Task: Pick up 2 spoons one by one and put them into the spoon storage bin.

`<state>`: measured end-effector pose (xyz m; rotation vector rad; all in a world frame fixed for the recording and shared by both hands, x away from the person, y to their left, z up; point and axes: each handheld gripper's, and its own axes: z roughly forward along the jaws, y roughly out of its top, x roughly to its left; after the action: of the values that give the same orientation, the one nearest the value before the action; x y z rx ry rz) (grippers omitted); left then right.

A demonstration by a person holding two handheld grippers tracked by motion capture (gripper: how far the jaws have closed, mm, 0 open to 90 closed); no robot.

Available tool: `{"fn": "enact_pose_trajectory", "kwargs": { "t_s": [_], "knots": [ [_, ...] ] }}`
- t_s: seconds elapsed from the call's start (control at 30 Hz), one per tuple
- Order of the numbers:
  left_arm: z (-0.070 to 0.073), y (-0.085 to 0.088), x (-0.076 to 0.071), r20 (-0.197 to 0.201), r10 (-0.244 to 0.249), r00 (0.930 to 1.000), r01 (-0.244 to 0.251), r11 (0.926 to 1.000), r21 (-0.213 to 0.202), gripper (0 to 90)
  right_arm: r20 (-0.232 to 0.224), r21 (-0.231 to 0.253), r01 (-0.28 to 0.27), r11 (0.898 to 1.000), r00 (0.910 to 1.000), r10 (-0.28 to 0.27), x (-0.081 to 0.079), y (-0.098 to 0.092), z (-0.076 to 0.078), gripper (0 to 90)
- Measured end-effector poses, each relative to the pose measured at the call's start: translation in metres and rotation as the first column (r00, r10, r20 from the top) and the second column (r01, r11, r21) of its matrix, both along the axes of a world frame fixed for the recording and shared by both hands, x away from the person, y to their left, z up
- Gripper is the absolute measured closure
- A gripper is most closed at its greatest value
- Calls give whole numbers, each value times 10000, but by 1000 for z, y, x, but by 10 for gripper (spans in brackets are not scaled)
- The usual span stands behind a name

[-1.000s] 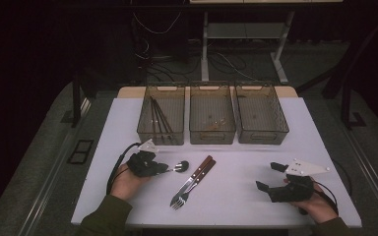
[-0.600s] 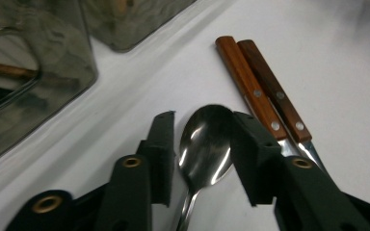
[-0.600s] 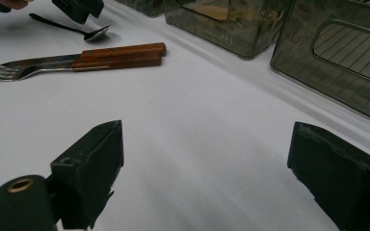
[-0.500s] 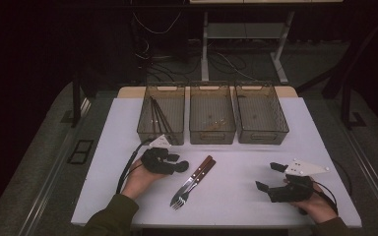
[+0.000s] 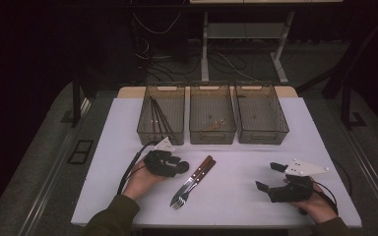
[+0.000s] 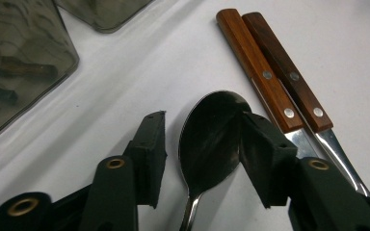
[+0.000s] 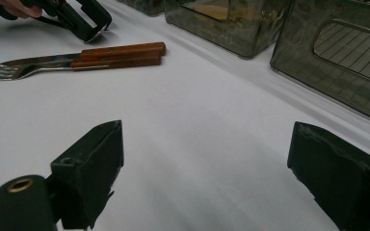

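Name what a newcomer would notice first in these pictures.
Probably the spoon, its bowl lying on the white table between the parted jaws of the left gripper. Beside it lie two wooden-handled forks side by side, and behind stand three bins in a row.

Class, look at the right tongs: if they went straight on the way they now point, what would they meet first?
Probably nothing soon. The right tongs stand open over bare white table. Farther along that line stand the smoky plastic bins; the middle one seems likeliest, though depth is hard to judge. The two wooden-handled forks lie off to the side.
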<state>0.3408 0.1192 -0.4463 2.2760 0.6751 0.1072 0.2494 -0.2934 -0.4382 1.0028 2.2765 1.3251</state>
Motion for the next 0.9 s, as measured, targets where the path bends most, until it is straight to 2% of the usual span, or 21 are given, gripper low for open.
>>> {"fn": "enact_pose_trajectory", "kwargs": {
  "t_s": [0.03, 0.27, 0.5, 0.67, 0.9],
  "knots": [
    [0, 0, 0, 161, -147, 9998, 145, 9999, 78, 555, 3, 1, -1, 10000, 10000, 1, 0, 0, 0, 127],
    [1, -2, -4, 406, -408, 9983, 390, 9983, 429, 608, 12, -7, -6, 10000, 10000, 6, 0, 0, 0, 127],
    [2, 0, -7, 287, -338, 9990, 328, 9988, 376, 718, 8, -25, -20, 10000, 10000, 20, 0, 0, 0, 127],
    [6, 4, -7, 433, -444, 9981, 431, 9986, 313, 802, 15, -20, -22, 10000, 10000, 22, 0, 0, 0, 127],
    [8, 6, -9, 324, -616, 9976, 613, 9981, 104, 851, 4, -25, -20, 10000, 10000, 20, 0, 0, 0, 127]
  ]
}}
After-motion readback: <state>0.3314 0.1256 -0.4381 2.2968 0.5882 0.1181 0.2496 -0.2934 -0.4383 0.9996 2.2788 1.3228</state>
